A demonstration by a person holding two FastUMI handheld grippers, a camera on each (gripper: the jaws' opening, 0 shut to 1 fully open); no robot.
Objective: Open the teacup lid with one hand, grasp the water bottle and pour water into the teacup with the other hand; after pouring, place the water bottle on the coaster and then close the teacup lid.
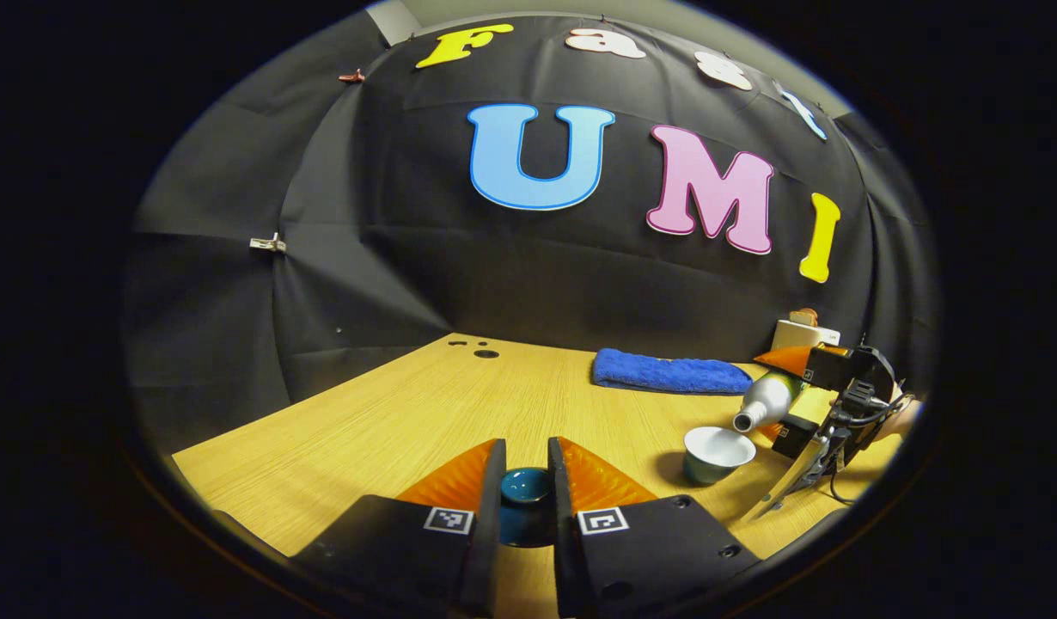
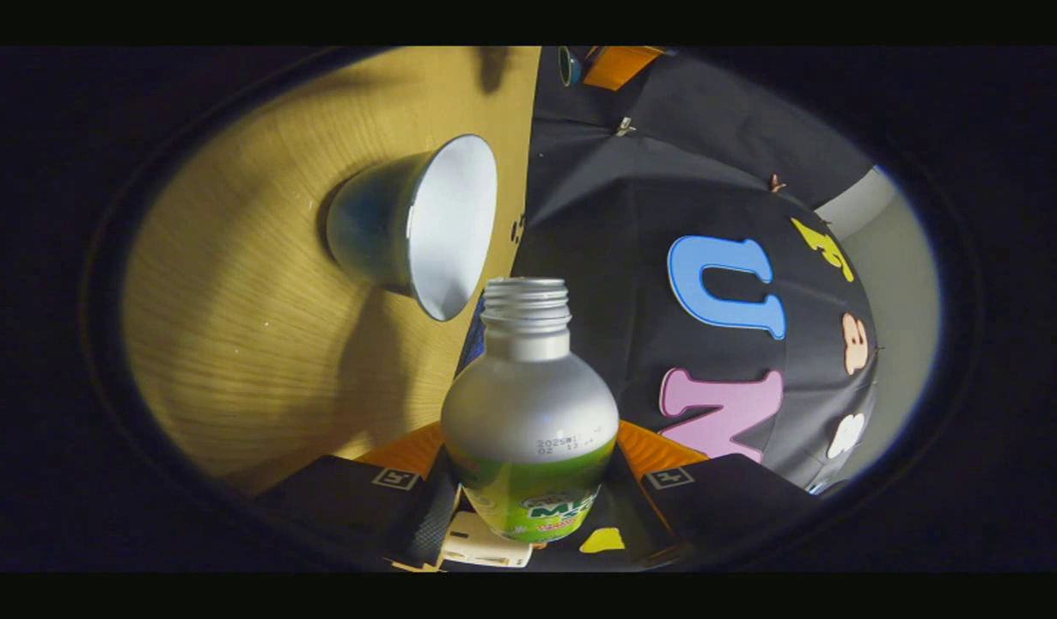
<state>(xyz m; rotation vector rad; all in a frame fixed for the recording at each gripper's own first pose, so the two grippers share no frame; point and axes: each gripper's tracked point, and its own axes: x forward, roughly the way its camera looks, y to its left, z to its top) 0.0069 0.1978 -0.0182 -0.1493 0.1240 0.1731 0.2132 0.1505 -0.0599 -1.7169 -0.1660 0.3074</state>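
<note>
My left gripper [image 1: 526, 445] is shut on the small blue teacup lid [image 1: 526, 488] and holds it just above the wooden table [image 1: 391, 430]. To the right stands the lidless teacup [image 1: 716, 453], blue outside and white inside. A silver bottle [image 1: 762, 402] with a green label is tilted neck-down, its open mouth just over the cup's rim. My right gripper [image 1: 791, 391] is shut on it. In the right gripper view the bottle [image 2: 528, 413] sits between my right gripper's fingers [image 2: 528, 451], with its threaded mouth pointing at the teacup [image 2: 417, 223]. I can make out no stream of water.
A folded blue towel [image 1: 670, 372] lies at the back of the table near the black cloth wall. A white box [image 1: 803, 334] stands behind the right gripper. Small holes [image 1: 485, 352] mark the table's far left part.
</note>
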